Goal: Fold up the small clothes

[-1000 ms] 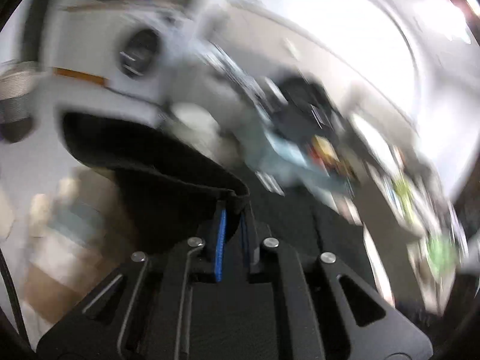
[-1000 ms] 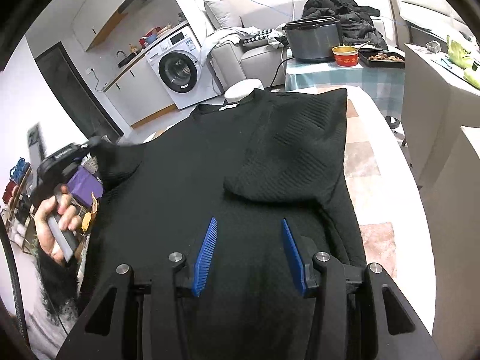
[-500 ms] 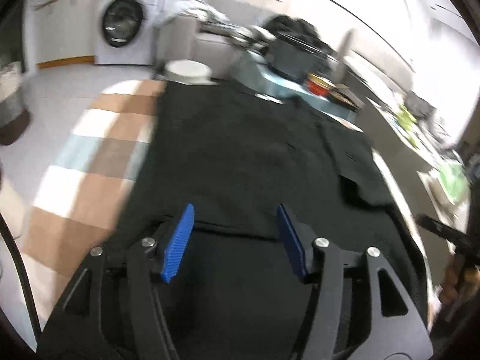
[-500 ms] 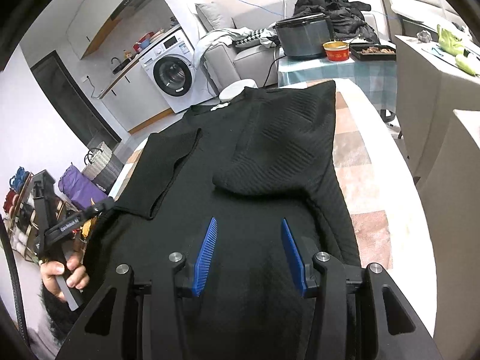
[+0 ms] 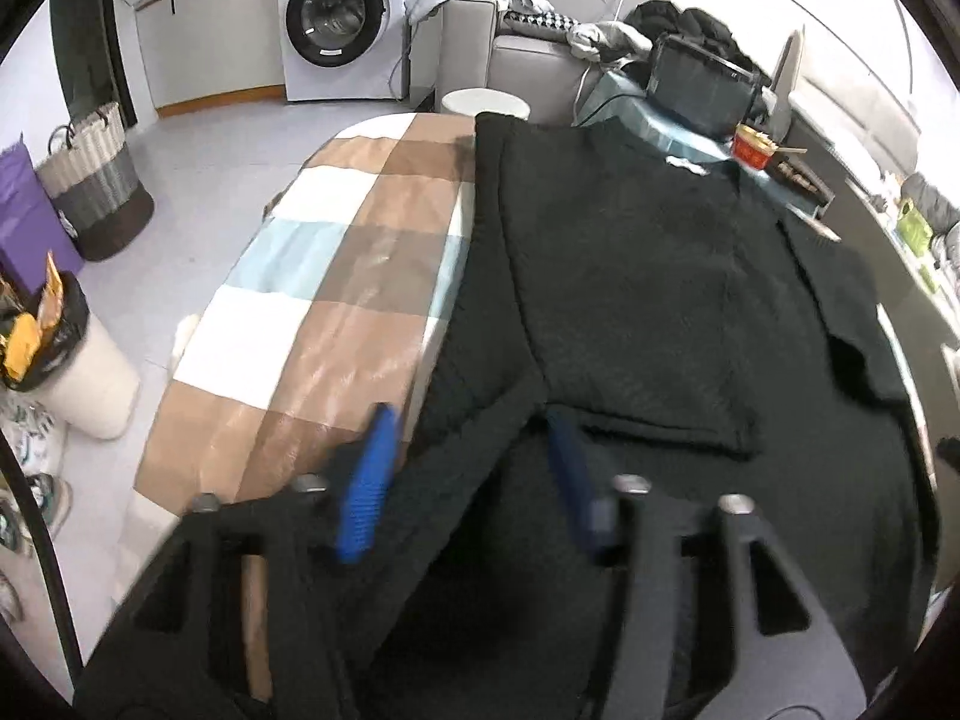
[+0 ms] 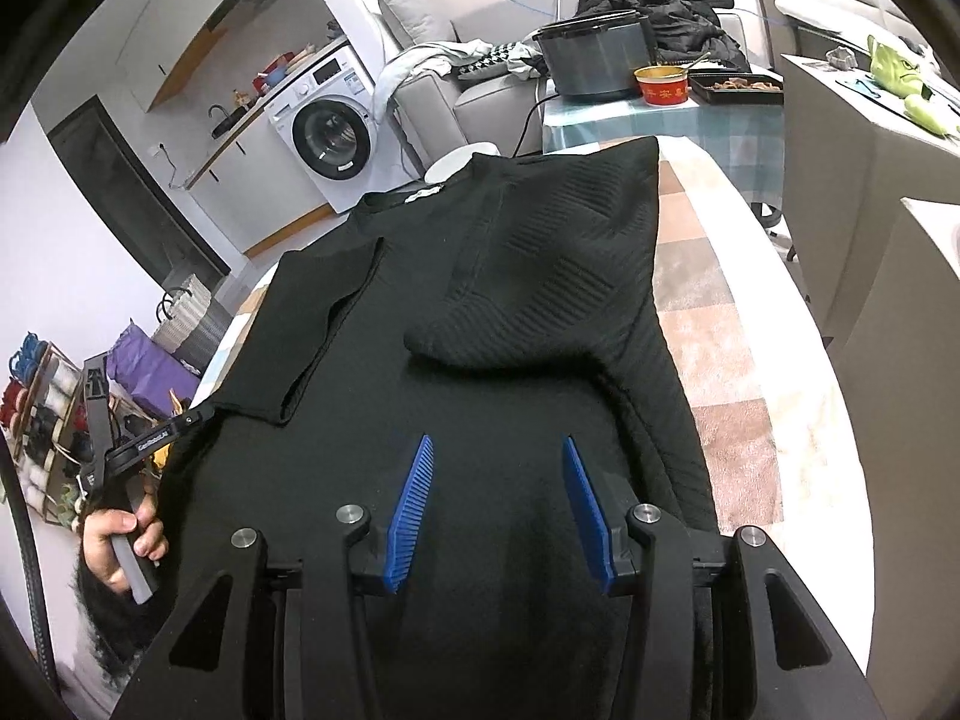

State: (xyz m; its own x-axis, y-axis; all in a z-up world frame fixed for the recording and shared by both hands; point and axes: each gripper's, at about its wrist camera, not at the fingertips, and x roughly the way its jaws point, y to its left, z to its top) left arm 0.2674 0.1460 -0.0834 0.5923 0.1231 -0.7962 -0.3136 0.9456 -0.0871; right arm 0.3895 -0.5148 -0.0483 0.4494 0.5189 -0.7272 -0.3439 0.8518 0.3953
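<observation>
A black knit sweater (image 5: 630, 252) lies flat on the checked tablecloth (image 5: 336, 276), with both sleeves folded in over the body. The left sleeve (image 6: 324, 324) and the right sleeve (image 6: 540, 276) show clearly in the right wrist view. My left gripper (image 5: 468, 468) is low over the sweater's left side edge. Its jaws are closing, the edge fold lies between the blue pads, and the pads do not press on it. My right gripper (image 6: 498, 510) hovers open above the sweater's lower part, with cloth below it and nothing gripped.
A hand (image 6: 120, 534) holds the left gripper's handle at the table's left side. Beyond the table are a washing machine (image 5: 336, 18), a white stool (image 5: 486, 102), a sofa, and a side table with a cooker (image 6: 594, 54) and red bowl (image 6: 660, 87). A wicker basket (image 5: 96, 180) and bin (image 5: 66, 354) stand on the floor at left.
The left gripper let go of the left sleeve, which now lies folded over the body, then dropped to the sweater's left edge. The right gripper has stayed put.
</observation>
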